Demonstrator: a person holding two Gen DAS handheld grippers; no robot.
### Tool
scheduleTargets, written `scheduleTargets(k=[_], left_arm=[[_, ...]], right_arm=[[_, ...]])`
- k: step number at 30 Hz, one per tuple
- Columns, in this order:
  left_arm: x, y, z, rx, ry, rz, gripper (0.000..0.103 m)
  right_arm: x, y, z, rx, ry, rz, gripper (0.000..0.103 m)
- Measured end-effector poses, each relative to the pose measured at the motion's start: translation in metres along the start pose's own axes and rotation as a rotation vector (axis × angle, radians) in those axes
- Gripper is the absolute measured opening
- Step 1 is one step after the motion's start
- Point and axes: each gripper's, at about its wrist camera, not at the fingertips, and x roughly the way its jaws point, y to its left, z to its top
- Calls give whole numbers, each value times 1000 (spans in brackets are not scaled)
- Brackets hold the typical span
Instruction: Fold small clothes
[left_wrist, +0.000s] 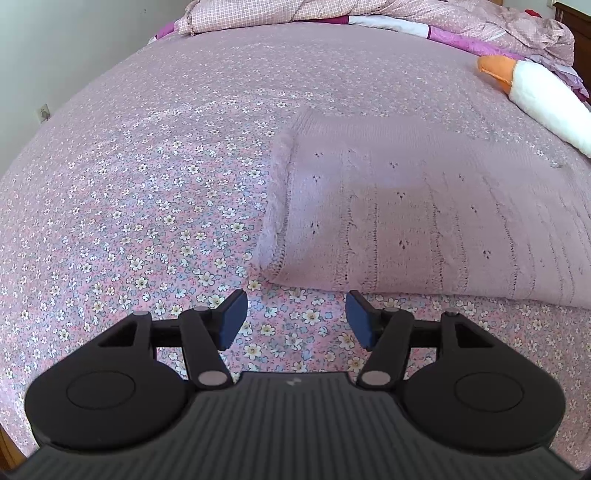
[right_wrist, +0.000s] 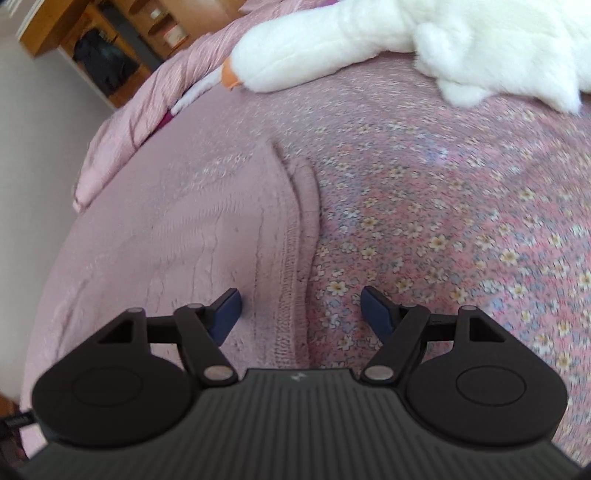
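Left wrist view: the left gripper (left_wrist: 295, 319) hovers above the floral bed sheet (left_wrist: 122, 206), its blue-padded fingers (left_wrist: 232, 319) spread wide with nothing between them. Just ahead and to the right lies the pink knitted garment (left_wrist: 424, 218), folded flat on the bed, its thick folded edge facing the gripper's left side (a fuzzy lining shows along that edge). A plush toy goose (left_wrist: 543, 103), white with an orange beak, rests near the garment's far right corner. A rumpled checked quilt (left_wrist: 332, 13) is heaped at the far end of the bed.

Right wrist view: the right gripper (right_wrist: 301, 314) is likewise wide apart and empty. Its left finger hangs over the pink knitted garment (right_wrist: 177, 229), its right finger over the bare floral bed sheet (right_wrist: 461, 206), so the garment's ribbed right edge runs between them. The plush toy goose (right_wrist: 388, 44) lies beyond, and a wooden shelf unit (right_wrist: 110, 40) stands past the bed. This view is slightly blurred.
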Motion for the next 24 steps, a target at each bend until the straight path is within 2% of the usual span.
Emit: scheduleTargets(k=[8, 10, 12, 14, 17, 21, 24], left_arm=[[0, -2, 1, 2, 8, -9, 67], [1, -2, 1, 1, 15, -19, 67], [1, -3, 2, -2, 20, -27, 67], [0, -4, 2, 2, 22, -28, 67], [0, -6, 2, 10, 22, -22, 67], [1, -4, 2, 9, 24, -18, 67], [1, -4, 3, 10, 26, -13, 67]], right_arm=[[11, 5, 6, -75, 43, 3, 77], [13, 7, 10, -61, 58, 42, 76], [16, 7, 11, -15, 81, 134, 70], [23, 7, 9, 17, 89, 157, 70], [27, 9, 5, 9, 52, 141, 59], [28, -5, 6, 85, 49, 155, 32], [27, -19, 7, 158, 75, 214, 29]])
